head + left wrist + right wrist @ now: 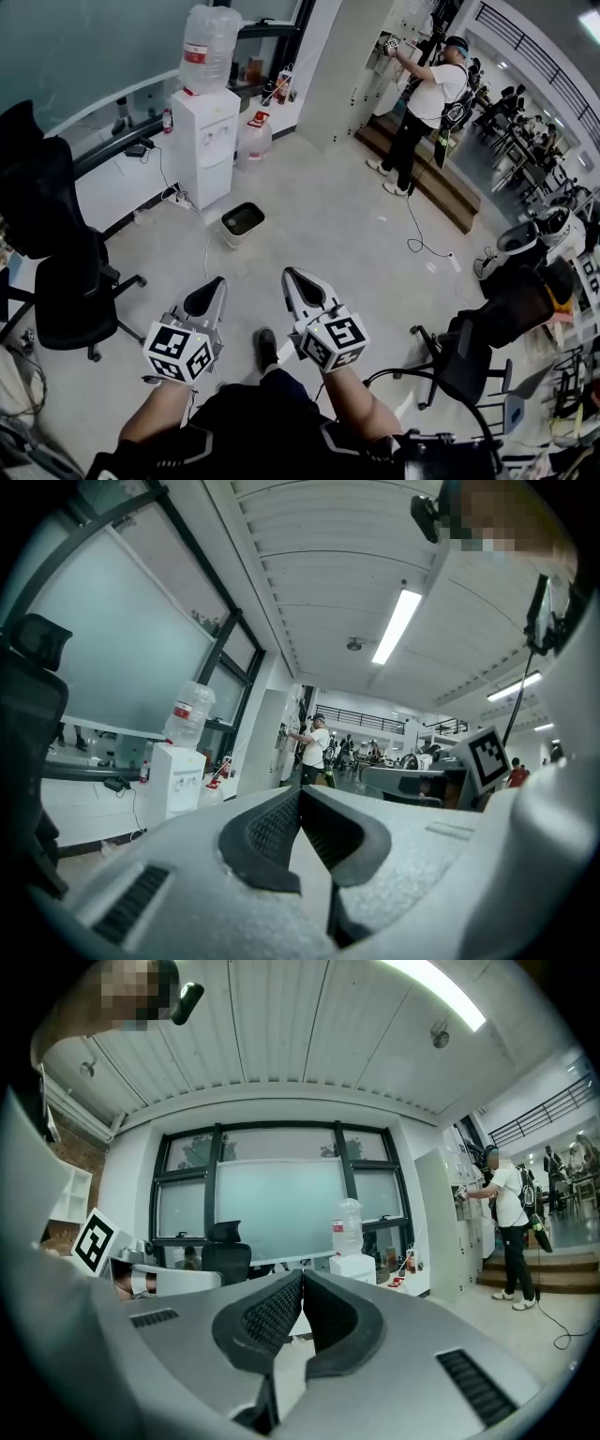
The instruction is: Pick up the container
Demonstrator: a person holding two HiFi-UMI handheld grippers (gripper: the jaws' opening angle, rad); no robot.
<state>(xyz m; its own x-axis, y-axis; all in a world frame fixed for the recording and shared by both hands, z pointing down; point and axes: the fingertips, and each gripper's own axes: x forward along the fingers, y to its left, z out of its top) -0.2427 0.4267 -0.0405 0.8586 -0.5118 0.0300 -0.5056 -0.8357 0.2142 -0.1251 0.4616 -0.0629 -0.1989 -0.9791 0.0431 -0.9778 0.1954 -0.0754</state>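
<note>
A small grey bin (243, 221) with a dark inside stands on the pale floor beside the water dispenser (204, 141); it is the only low open container I see. My left gripper (217, 284) and right gripper (289, 275) hang side by side at waist height, short of the bin and apart from it. Both are shut with nothing between the pads. In the left gripper view the shut jaws (300, 794) point level at the room, and the right gripper (303, 1279) aims at the window wall. The bin is hidden in both gripper views.
A black office chair (56, 272) stands at the left and another chair (469, 356) at the right. A spare water bottle (253, 139) sits behind the dispenser. A person (427, 103) stands at the far wall, with a cable (422, 246) trailing on the floor.
</note>
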